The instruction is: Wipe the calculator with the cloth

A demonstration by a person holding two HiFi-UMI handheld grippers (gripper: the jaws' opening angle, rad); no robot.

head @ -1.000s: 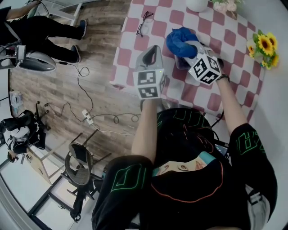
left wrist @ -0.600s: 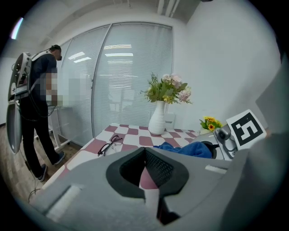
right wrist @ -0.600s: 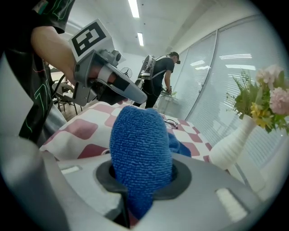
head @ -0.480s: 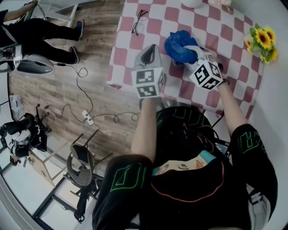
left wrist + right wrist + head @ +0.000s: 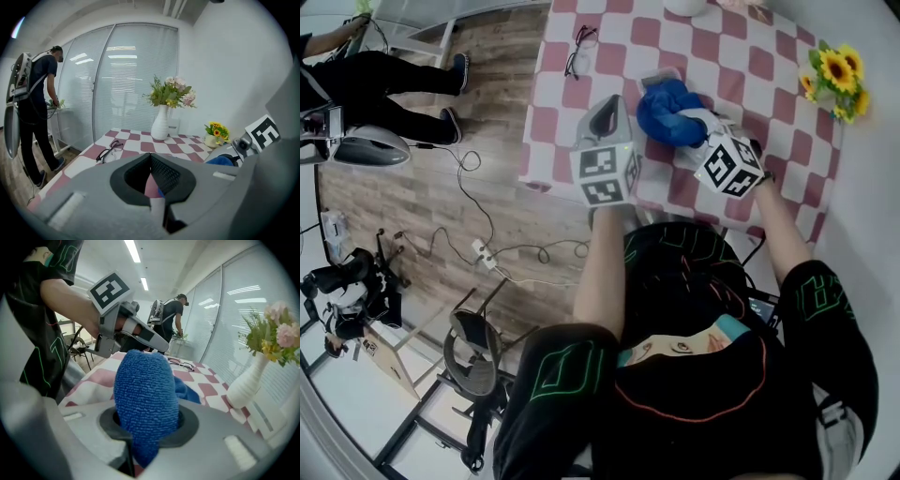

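Observation:
My right gripper (image 5: 692, 120) is shut on a bunched blue cloth (image 5: 667, 111), which rests on the checkered table (image 5: 741, 56) in the head view. A pale slab edge (image 5: 660, 76) shows just beyond the cloth, probably the calculator; the rest of it is hidden. In the right gripper view the cloth (image 5: 145, 390) fills the jaws of that gripper (image 5: 145, 427). My left gripper (image 5: 614, 108) hovers over the table's near-left part, just left of the cloth, shut and holding nothing. Its own view (image 5: 152, 178) shows the jaws closed over bare tablecloth.
Spectacles (image 5: 578, 49) lie at the table's far left. A sunflower pot (image 5: 836, 80) stands at the right edge and a white vase (image 5: 160, 124) with flowers at the back. A person (image 5: 35, 108) stands off the table's left. Cables (image 5: 487, 248) and a chair (image 5: 473, 347) are on the floor.
The right gripper has drawn the cloth a little nearer to me across the table, uncovering a pale edge beyond it. The left gripper has hardly moved.

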